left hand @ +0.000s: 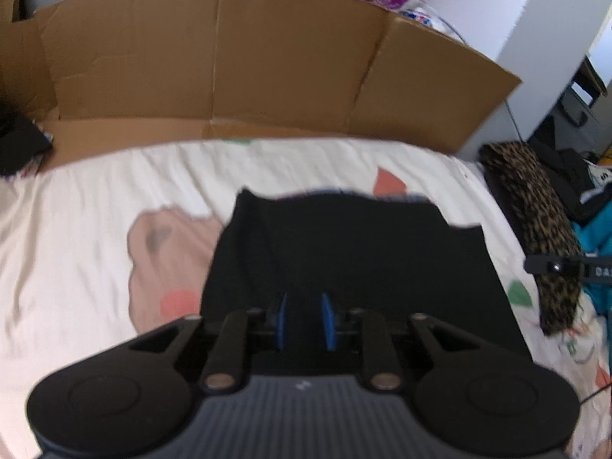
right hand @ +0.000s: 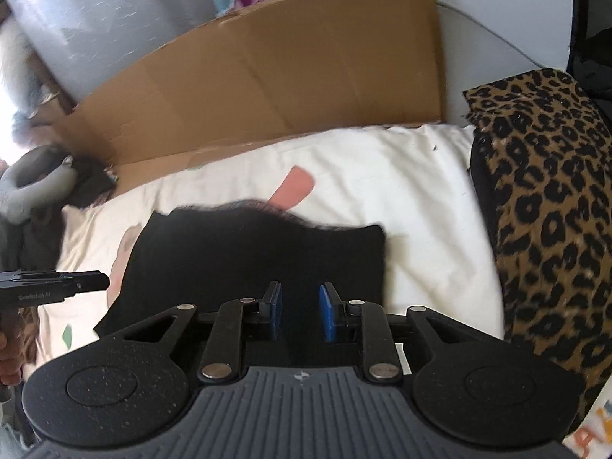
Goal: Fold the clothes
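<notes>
The black garment is lying flat on the bed sheet, spreading ahead of and beneath both the left gripper and right gripper, whose jaws are standing slightly parted and gripping nothing, neither noticeably nearer.

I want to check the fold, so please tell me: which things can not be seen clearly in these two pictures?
- Black garment: its near edge is hidden behind the left gripper in the left wrist view, and behind the right gripper in the right wrist view.
- Its far hem is blurred in both views, so the kind of garment is unclear.
- Leopard-print cloth: cut off by the right edge of the right wrist view.
</notes>
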`<state>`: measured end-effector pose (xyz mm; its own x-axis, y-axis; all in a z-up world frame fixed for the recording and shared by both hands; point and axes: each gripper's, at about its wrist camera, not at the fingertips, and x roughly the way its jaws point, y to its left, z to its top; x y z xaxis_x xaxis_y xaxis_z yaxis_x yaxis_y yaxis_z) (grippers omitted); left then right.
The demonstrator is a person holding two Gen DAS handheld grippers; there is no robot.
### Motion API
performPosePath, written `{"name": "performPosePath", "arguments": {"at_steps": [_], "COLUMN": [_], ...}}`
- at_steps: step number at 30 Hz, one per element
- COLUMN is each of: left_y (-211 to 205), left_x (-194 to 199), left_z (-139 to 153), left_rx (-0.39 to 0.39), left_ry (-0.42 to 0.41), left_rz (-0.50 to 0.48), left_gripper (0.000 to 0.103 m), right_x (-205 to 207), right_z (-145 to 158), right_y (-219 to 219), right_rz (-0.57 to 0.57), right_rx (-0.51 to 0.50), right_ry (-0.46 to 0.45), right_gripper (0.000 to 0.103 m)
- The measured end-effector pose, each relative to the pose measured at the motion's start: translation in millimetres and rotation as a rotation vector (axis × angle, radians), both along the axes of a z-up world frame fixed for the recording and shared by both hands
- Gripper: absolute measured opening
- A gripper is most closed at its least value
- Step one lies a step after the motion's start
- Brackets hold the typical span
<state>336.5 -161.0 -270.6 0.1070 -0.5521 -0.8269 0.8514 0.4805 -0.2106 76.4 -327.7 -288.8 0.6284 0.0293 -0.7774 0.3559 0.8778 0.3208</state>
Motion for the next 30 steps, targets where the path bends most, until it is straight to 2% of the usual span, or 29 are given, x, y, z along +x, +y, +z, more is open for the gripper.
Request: {"name": "performPosePath", "arguments": {"at_steps": [7,11,14,16,23,28,30], "left_y": [28,24,19,15,13,24,29], "left_x": [-24,-45,-64,-76,-88,-76,-71], "left_z": [-10,-25,-34,-40,-59,-62,-64], "left_rx": [0.008,0.037,0.024,0.031,0.089,0.134,0.146], "left_ry": [0.051,0.077,0.109,0.088,0.039,0.032,0.024], "left_rz": [0.028,-0.026,-0.09,-0.129,-0.163,-0.112,-0.109], "left_gripper": [0.022,0.022,0.024,0.027,0.03,0.03,0.025], "right_x": [-16,-18,-20,-21,-26,-36,-42], "right_z": [-2,-22,-37,-45,-73,-78,-80], "right_y": [39,75,109,126,141,121,113], "right_rz": [0.129,0.229,0.331,0.378,0.423,0.368,0.352], "right_rx": [-0.041,-0.043,-0.056,-0.071,-0.154,-0.185,-0.191], "right_ry": [-0.009,0.025,0.044,0.045,0.117,0.156,0.166], "right_gripper": [0.023,0.023,0.023,0.023,0.026,0.026,0.025]}}
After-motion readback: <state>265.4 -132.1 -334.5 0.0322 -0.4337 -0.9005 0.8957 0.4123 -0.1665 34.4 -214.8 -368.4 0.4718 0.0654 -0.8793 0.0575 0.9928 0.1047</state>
